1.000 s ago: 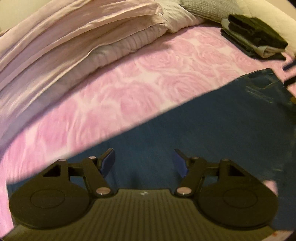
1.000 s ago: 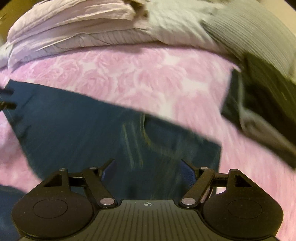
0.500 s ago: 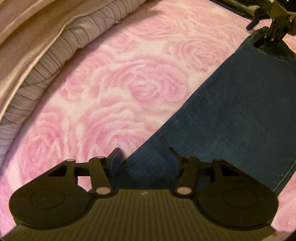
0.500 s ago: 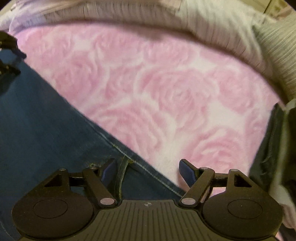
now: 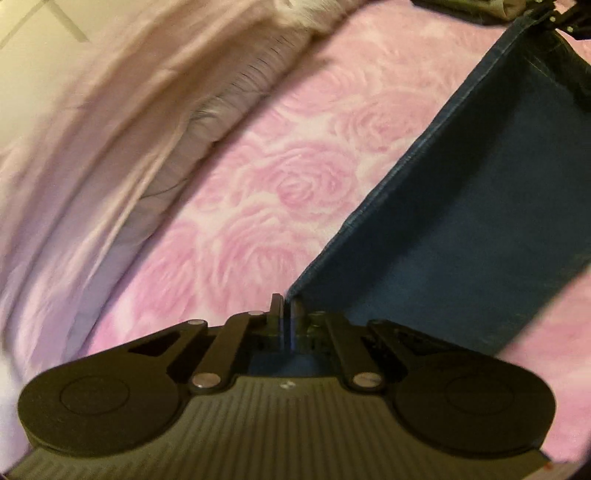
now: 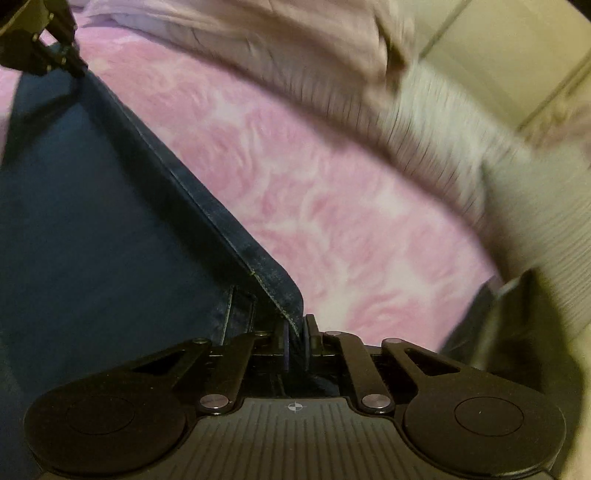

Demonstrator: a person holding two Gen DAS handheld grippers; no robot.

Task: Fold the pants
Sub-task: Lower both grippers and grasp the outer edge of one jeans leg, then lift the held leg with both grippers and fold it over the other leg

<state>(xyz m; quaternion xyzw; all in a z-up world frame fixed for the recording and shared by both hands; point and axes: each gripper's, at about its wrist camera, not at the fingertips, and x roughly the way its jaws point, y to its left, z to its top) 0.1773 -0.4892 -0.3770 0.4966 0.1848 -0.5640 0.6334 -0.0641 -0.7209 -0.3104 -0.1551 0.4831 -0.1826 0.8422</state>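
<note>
Dark blue denim pants [image 5: 461, 206] hang stretched between my two grippers above a pink rose-patterned bedspread [image 5: 280, 177]. My left gripper [image 5: 285, 310] is shut on one corner of the pants edge. In the right wrist view the pants [image 6: 92, 229] fill the left side, and my right gripper [image 6: 295, 332] is shut on the stitched waistband corner beside a belt loop [image 6: 240, 310]. Each view shows the other gripper at the far end of the cloth: the right one [image 5: 561, 14] at top right, the left one [image 6: 40, 44] at top left.
Pale pink and striped bedding [image 5: 122, 140] is piled along the far side of the bed. A grey ribbed pillow [image 6: 524, 206] and dark folded clothes [image 6: 491, 325] lie at the right of the right wrist view. A cream wall [image 6: 509, 48] stands behind.
Both grippers went from open over the flat pants to shut on the edge. The pants have been lifted off the bedspread and pulled taut between them.
</note>
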